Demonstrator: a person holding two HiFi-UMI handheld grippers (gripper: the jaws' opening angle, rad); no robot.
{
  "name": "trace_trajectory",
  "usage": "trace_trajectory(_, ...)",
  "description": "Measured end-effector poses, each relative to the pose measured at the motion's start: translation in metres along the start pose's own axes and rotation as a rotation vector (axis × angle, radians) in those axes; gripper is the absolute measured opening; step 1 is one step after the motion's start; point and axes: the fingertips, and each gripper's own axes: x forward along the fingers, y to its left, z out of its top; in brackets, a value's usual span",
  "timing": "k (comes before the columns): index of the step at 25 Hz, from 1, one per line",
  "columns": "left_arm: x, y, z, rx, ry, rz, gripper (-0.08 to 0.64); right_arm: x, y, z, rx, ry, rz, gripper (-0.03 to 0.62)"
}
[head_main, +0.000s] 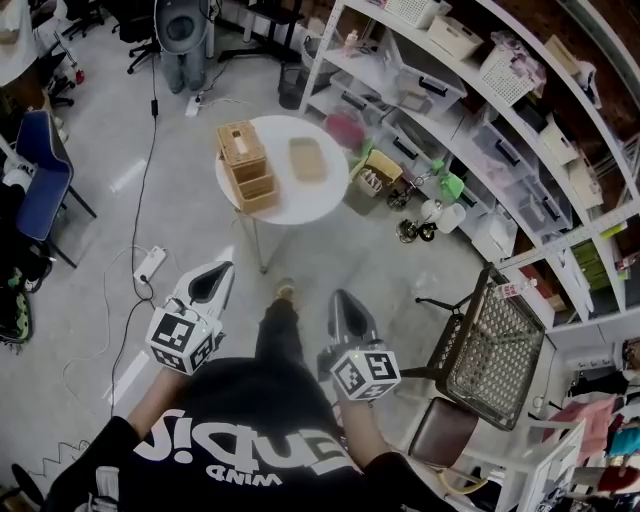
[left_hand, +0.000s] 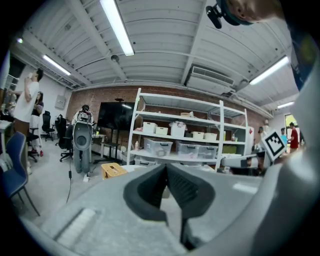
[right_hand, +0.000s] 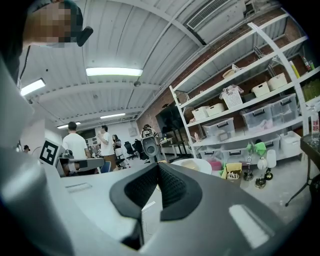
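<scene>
Both my left gripper (head_main: 214, 278) and right gripper (head_main: 345, 305) have their fingers pressed together on nothing, and the wooden drawer box (head_main: 246, 165) sits well apart at the far desk's (head_main: 322, 203) left edge, so arriving unopened I could shove it off.

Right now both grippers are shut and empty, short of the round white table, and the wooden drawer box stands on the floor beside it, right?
No: the head view shows the wooden drawer box standing on the round white table, not on the floor. The rest holds: left gripper and right gripper are shut, empty and short of the table.
</scene>
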Motion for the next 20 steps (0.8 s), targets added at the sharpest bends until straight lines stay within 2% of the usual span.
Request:
trace_trajectory(12,0.093,0.045,0.015,0.005,0.011,0.001,0.002,0.093,-0.056,0.021,0.027,0.004,0.007,0.000)
trace_trajectory(20,0.166,0.083,0.030,-0.012,0.033,0.017,0.002,0.163,-0.097,0.040,0.048,0.042,0.018,0.000)
